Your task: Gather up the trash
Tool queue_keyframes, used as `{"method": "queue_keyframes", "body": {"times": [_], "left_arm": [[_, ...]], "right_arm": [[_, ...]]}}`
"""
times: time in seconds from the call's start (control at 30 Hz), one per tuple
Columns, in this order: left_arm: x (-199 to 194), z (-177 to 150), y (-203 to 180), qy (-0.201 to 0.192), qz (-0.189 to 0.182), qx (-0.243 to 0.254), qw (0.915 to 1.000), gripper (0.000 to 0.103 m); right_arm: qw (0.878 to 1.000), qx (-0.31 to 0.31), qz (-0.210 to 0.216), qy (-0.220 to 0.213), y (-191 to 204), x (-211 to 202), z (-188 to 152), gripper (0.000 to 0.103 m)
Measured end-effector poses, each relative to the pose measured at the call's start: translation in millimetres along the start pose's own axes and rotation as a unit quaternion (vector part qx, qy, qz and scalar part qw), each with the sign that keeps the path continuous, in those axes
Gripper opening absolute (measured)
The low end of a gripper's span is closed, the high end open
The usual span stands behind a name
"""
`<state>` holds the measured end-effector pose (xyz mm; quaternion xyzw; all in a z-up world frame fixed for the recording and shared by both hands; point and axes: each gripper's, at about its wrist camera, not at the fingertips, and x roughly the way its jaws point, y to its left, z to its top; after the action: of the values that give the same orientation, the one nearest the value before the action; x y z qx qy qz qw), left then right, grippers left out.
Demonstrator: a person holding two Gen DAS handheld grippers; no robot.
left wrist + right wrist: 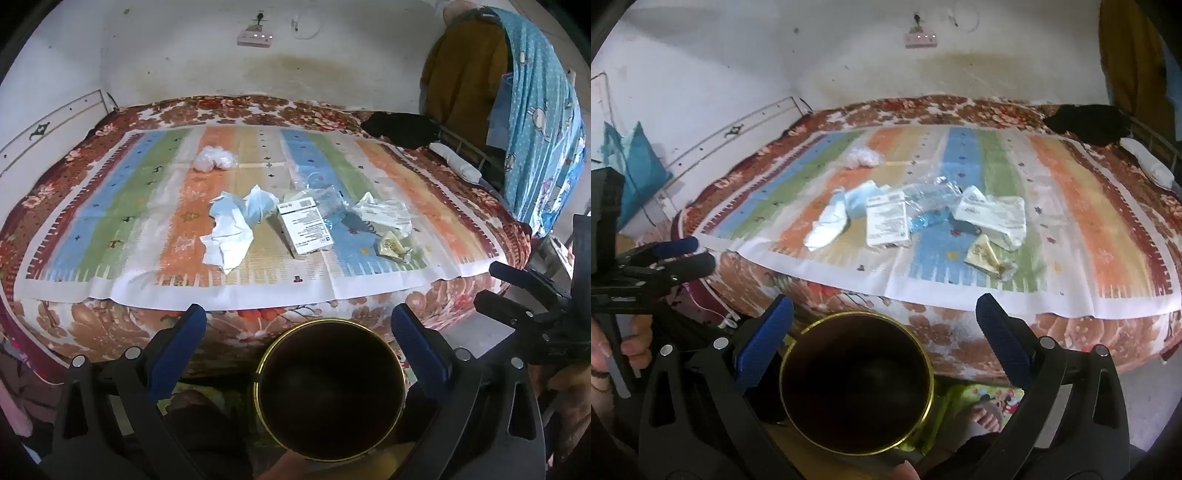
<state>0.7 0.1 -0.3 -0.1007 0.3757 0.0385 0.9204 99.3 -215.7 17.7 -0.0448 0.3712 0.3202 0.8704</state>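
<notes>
Trash lies on a striped mat [122, 206] on the bed: crumpled white and blue tissue [231, 230] [831, 221], a white printed box [304, 229] [888, 221], clear plastic wrap [325, 199] [931, 201], a white wrapper [384, 214] [993, 214], a small yellow wrapper [389, 245] [984, 256] and a clear plastic ball [216, 158] [862, 158]. A dark bin with a gold rim [328, 391] [855, 384] stands below the bed's front edge. My left gripper [299, 321] and right gripper [884, 312] are open and empty above the bin.
The bed has a floral blanket [92, 325]. A black cloth [400, 127] and a white roll [458, 162] lie at its far right. Blue and yellow cloths [535, 122] hang on the right. A teal pillow [631, 162] leans at the left wall.
</notes>
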Motion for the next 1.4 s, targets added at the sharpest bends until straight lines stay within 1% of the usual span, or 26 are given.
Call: {"method": "queue_keyframes", "body": {"times": [0.07, 0.1, 0.2, 0.27, 0.33, 0.37, 0.43, 0.5, 0.57, 0.6, 0.7, 0.77, 0.83, 0.9, 1.0, 1.1, 1.27, 1.4], "left_arm": [[-1, 0, 1, -0.004, -0.002, -0.002, 1.0000, 0.098], [-1, 0, 2, -0.005, 0.004, -0.002, 1.0000, 0.098], [-1, 1, 6, -0.008, 0.025, -0.011, 0.9996, 0.098], [-1, 3, 2, -0.016, 0.023, -0.019, 0.9994, 0.098], [-2, 4, 2, -0.022, 0.026, -0.023, 0.9992, 0.098], [-1, 5, 2, -0.022, 0.029, -0.022, 0.9991, 0.098], [-1, 6, 0, -0.016, 0.017, -0.010, 0.9997, 0.098], [0, 6, -3, -0.013, 0.018, -0.002, 0.9997, 0.098], [1, 6, -4, -0.012, 0.020, 0.004, 0.9997, 0.098], [1, 6, -4, -0.008, 0.018, 0.004, 0.9998, 0.097], [3, 4, 0, -0.002, 0.003, 0.000, 1.0000, 0.097], [1, 4, 1, -0.004, 0.000, -0.002, 1.0000, 0.097], [1, 5, 1, -0.002, -0.010, -0.008, 0.9999, 0.097], [1, 5, 1, 0.002, -0.018, -0.009, 0.9998, 0.097], [2, 4, -4, 0.000, -0.007, 0.001, 1.0000, 0.097], [1, 5, -4, -0.002, -0.003, 0.002, 1.0000, 0.097], [-1, 7, -1, -0.003, -0.004, -0.012, 0.9999, 0.097], [-1, 8, 2, -0.003, -0.005, -0.020, 0.9998, 0.097]], "right_arm": [[1.000, -0.018, -0.011, -0.004, 7, 1, -2, 0.094], [1.000, -0.012, -0.003, 0.001, 1, 2, 0, 0.094], [1.000, -0.011, 0.005, -0.014, 1, -3, -3, 0.094], [1.000, -0.010, 0.003, -0.024, 3, -9, -8, 0.094], [1.000, -0.011, 0.003, -0.024, 1, -7, -8, 0.094], [1.000, -0.013, 0.002, -0.027, 1, -7, -8, 0.094], [0.999, -0.015, -0.001, -0.035, 1, -9, -7, 0.094], [0.999, -0.013, 0.000, -0.040, 0, -9, -6, 0.094], [0.999, -0.011, 0.002, -0.038, -1, -8, -4, 0.094], [0.999, -0.010, 0.002, -0.034, -2, 1, -2, 0.094], [1.000, -0.013, 0.001, -0.017, -1, 4, -1, 0.094], [1.000, -0.011, -0.009, -0.004, -1, 7, -1, 0.094], [1.000, -0.007, -0.018, 0.000, -2, 7, -1, 0.094], [1.000, -0.006, -0.017, 0.001, -3, 6, 0, 0.094], [1.000, -0.005, -0.021, 0.000, -1, 6, -2, 0.094], [1.000, -0.006, -0.022, 0.000, -1, 5, -1, 0.094], [1.000, -0.002, -0.016, -0.001, -1, 5, -1, 0.094], [1.000, -0.010, -0.011, 0.002, 2, 6, -1, 0.094]]}}
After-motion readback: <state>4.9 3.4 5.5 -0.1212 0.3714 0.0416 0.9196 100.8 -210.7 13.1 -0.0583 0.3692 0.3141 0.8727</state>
